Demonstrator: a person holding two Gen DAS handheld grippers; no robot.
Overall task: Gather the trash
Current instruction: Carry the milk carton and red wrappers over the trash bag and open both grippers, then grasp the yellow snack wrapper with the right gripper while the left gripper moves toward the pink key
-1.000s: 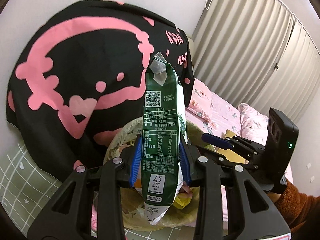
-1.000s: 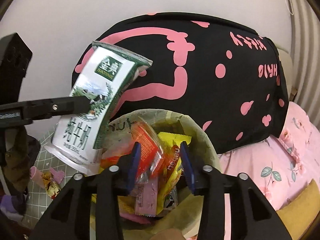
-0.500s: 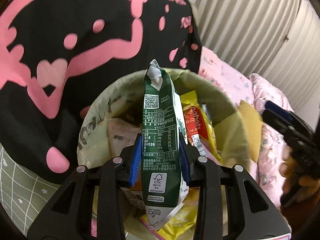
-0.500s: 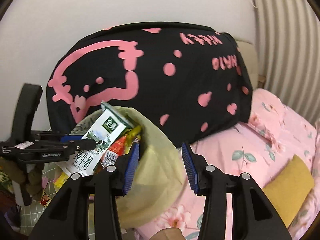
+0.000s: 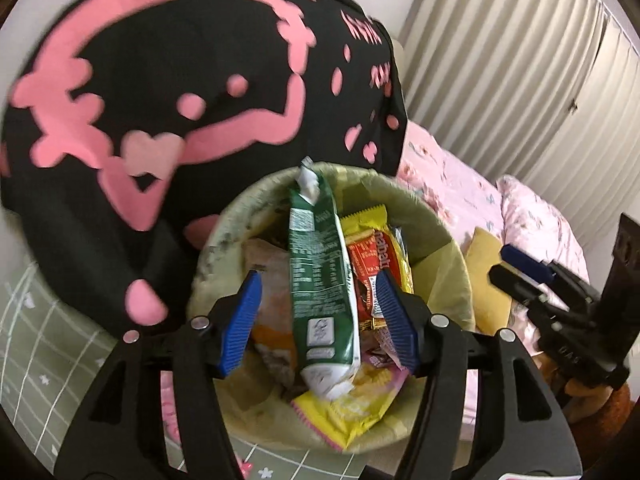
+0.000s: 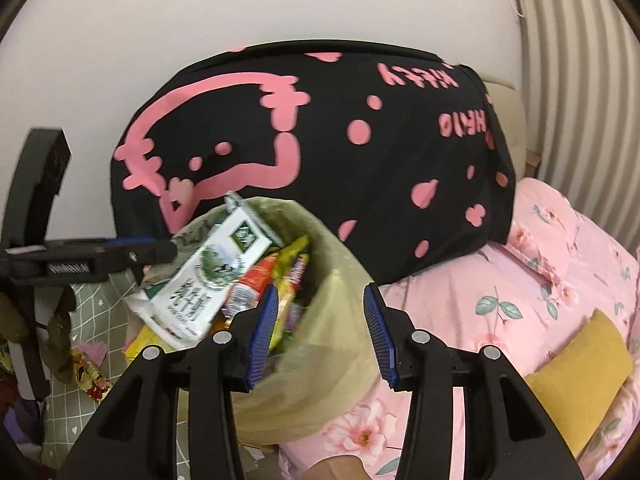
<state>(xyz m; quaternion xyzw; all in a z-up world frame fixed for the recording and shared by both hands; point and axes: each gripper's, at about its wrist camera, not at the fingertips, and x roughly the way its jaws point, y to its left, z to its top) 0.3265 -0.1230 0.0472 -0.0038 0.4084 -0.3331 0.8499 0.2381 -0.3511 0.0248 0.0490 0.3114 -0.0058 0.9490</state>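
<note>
A green-and-white milk carton (image 5: 322,280) lies tilted in the bin (image 5: 440,240), which has a yellowish bag liner and holds snack wrappers (image 5: 376,276). My left gripper (image 5: 318,320) is open above the bin, its blue pads clear of the carton on both sides. In the right wrist view the carton (image 6: 208,280) rests on the wrappers at the bin's left side, with the left gripper (image 6: 132,254) beside it. My right gripper (image 6: 320,332) is open and empty over the bin's (image 6: 340,264) right rim.
A black cloth with pink print (image 5: 160,100) hangs behind the bin. A pink floral bed cover (image 6: 520,280) and a mustard cushion (image 6: 576,372) lie to the right. A green checked mat (image 5: 36,340) with a small wrapper (image 6: 90,376) lies to the left.
My left gripper has opened and let go of the milk carton, which has dropped tilted into the bin. My right gripper has drawn back to the right of the bin.
</note>
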